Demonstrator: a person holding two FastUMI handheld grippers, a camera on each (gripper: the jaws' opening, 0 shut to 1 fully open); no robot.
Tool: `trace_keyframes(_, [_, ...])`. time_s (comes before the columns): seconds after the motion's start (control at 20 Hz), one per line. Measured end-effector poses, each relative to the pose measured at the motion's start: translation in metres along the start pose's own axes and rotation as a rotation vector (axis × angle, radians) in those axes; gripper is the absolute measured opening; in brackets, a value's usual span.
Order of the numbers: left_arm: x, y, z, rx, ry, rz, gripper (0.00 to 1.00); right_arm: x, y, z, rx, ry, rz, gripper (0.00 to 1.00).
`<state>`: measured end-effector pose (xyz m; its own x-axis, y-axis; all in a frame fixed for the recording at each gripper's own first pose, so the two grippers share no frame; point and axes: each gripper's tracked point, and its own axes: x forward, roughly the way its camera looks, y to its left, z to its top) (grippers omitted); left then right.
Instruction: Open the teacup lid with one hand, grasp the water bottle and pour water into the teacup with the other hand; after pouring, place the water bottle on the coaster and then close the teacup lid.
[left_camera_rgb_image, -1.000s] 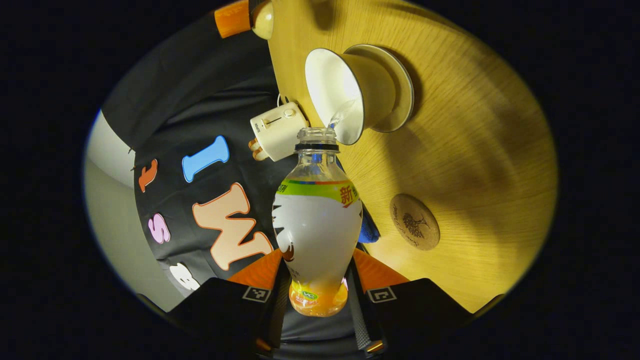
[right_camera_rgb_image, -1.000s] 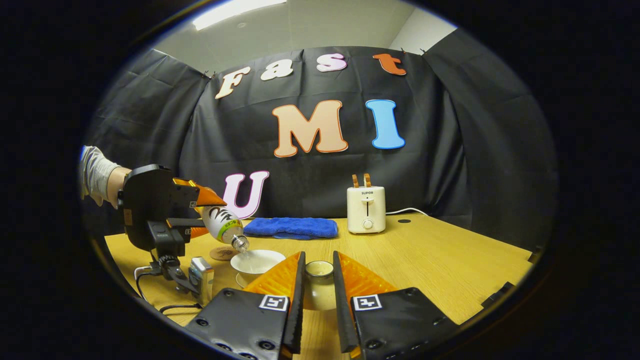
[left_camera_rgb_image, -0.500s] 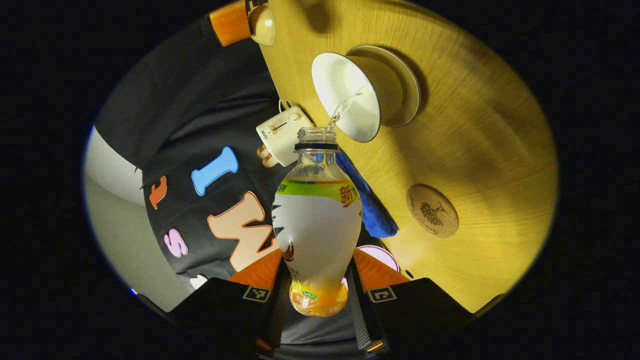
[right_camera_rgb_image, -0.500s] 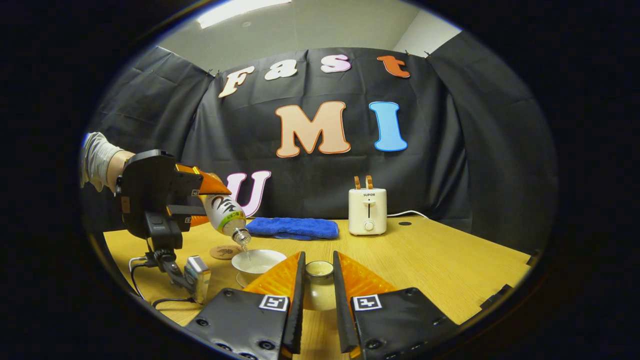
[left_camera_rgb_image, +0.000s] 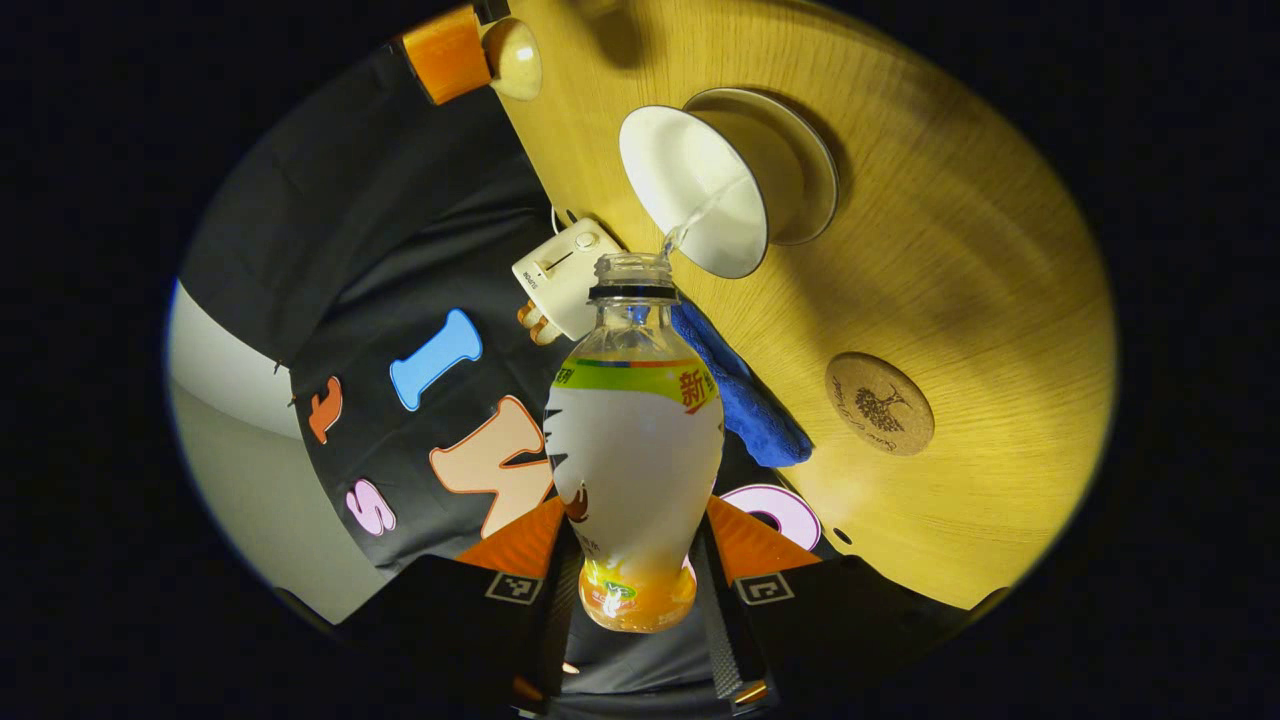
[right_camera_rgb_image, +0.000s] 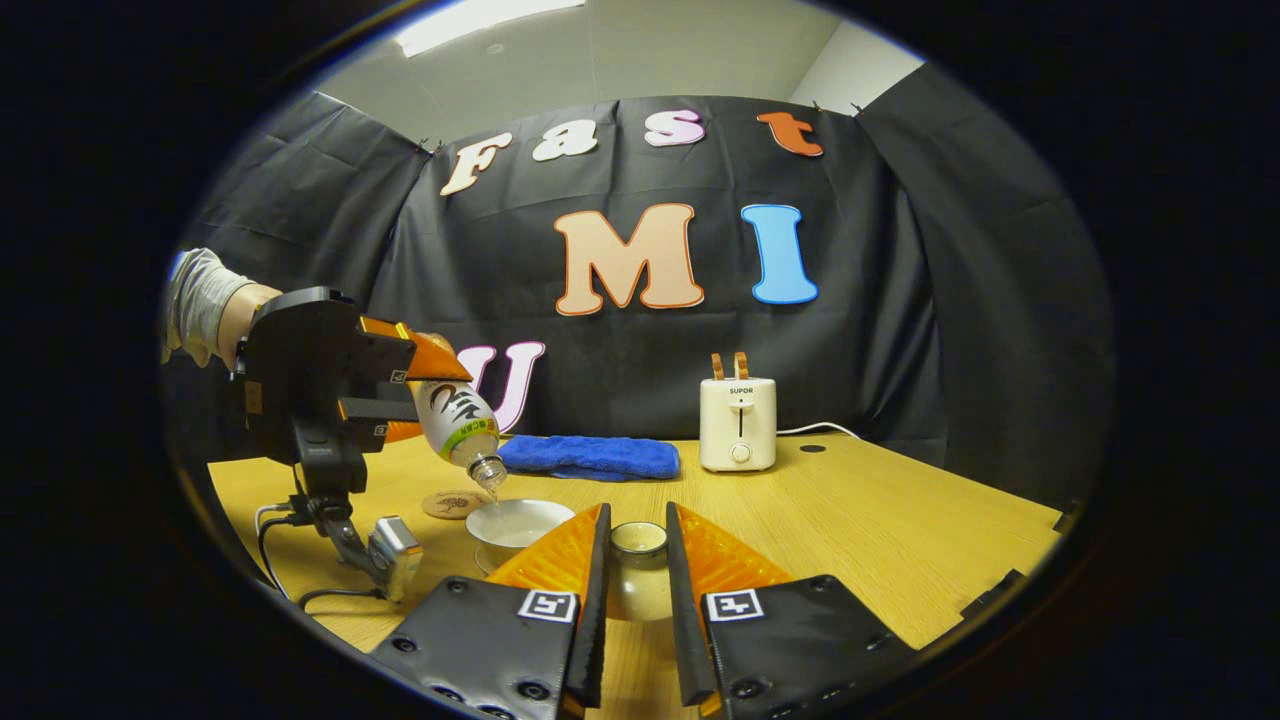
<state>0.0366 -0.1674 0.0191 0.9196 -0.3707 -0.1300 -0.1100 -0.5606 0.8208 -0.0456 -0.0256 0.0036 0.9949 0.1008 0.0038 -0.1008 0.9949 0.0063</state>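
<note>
Now the left gripper (left_camera_rgb_image: 634, 590) clamps the tilted, uncapped water bottle (left_camera_rgb_image: 634, 450), water streaming into the white teacup (left_camera_rgb_image: 700, 190).

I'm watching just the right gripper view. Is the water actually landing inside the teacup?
Observer: Yes. The left gripper view shows the stream from the water bottle hitting the teacup on its inner wall.
Operator: How is the bottle gripped?
Observer: The left gripper has one finger on each side of its lower body, near the base.
Operator: Is the coaster free?
Observer: The coaster has a bare top with a tree-like print, and it lies apart from the saucer.
</note>
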Motion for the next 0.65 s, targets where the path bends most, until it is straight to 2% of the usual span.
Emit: trace_keyframes(0.65, [0.014, -0.003, 0.005, -0.032, -0.021, -0.011, 0.54, 0.001, 0.001, -0.001, -0.002, 0.007, 0.004, 0.34])
